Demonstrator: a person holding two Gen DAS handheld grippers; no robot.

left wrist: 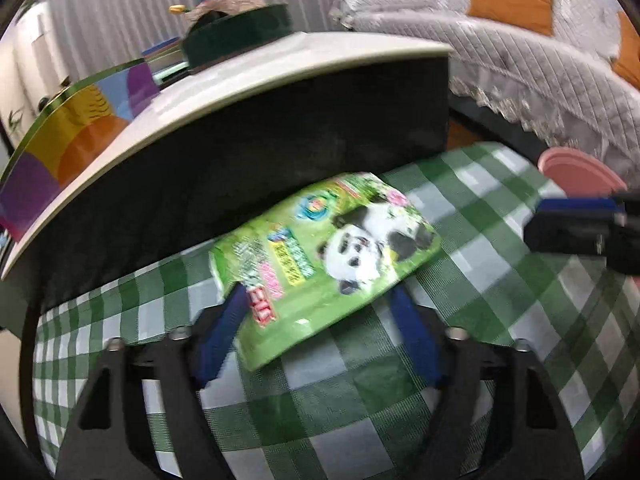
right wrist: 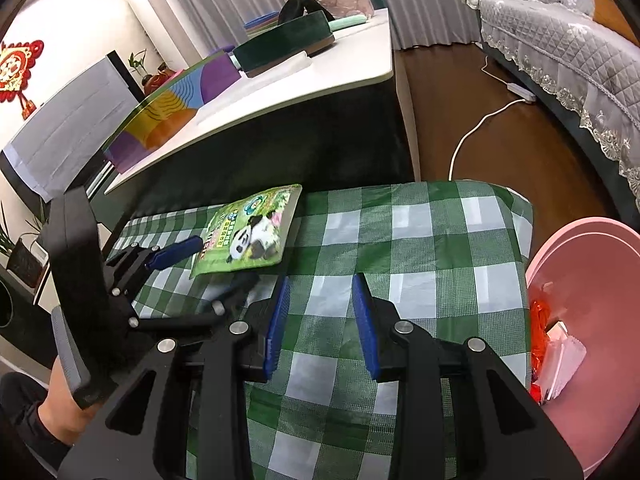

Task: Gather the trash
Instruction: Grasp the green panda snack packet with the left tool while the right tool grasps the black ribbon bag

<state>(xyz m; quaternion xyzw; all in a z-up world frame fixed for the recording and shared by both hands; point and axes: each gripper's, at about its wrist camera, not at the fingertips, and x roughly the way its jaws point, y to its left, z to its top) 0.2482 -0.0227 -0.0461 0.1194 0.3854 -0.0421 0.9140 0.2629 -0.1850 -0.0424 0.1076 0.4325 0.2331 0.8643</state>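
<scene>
A: From the left wrist, what do you see?

B: The left claw [left wrist: 320,300] has its blue fingers [left wrist: 218,334] either side of a green panda packet [left wrist: 324,256], gripping its near end. The packet is tilted above a green checked cloth [left wrist: 360,400], right in front of the dark side of a white worktop [left wrist: 280,64]. The picture is smeared, so the print can't be read.

A: Anything else there?

B: The right claw [left wrist: 576,228] pokes in at the right edge, too cropped to tell its state from here. A pink basin [left wrist: 576,172] rim peeks out behind it.

A: And the right wrist?

B: The right claw [right wrist: 320,320] hangs over the cloth [right wrist: 420,240] with its jaws apart and nothing between them. To its left, the left claw [right wrist: 224,266] has the packet [right wrist: 248,236], one blue finger [right wrist: 176,254] lying along the packet's edge, the other mostly hidden beneath it. The basin [right wrist: 592,264] sits just beside the cloth on the right, with red wrappers [right wrist: 540,320] and a pale one in it. A colourful tray [right wrist: 168,120] lies on the worktop [right wrist: 320,68] behind
</scene>
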